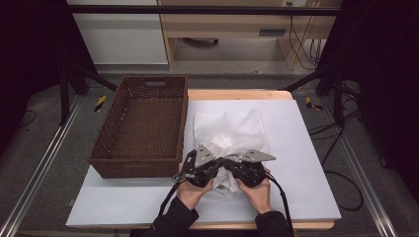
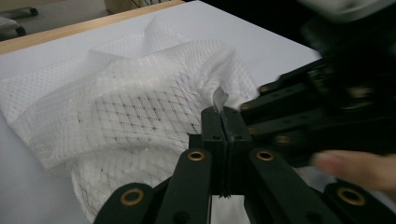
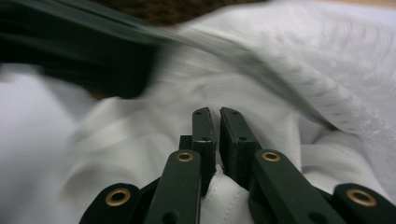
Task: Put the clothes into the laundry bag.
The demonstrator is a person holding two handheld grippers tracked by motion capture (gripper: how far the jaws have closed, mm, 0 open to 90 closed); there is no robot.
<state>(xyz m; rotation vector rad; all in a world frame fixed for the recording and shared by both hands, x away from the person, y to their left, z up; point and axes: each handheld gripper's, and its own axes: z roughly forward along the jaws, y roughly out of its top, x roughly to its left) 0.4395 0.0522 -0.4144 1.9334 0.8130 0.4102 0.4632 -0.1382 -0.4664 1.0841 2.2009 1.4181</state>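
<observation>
A soft, light white mesh bag (image 1: 231, 133) lies mid-tabletop, right of a wicker basket (image 1: 141, 123). Its near edge is pinched by both left tongs (image 2: 225, 122) and, seemingly, right tongs (image 3: 217, 122); hems are best gripped.

One wicker basket (image 1: 140, 126). One white mesh bag (image 1: 230, 133) with white cloth inside. One white board (image 1: 301, 163) over one wooden table (image 1: 237, 94). Two grippers: left gripper (image 1: 219, 159), right gripper (image 1: 228, 160). Two hands: left hand (image 1: 190, 190), right hand (image 1: 257, 192). Two cables, one trailing from each gripper. One small clear tab (image 2: 219, 99) at the left gripper's tips.
</observation>
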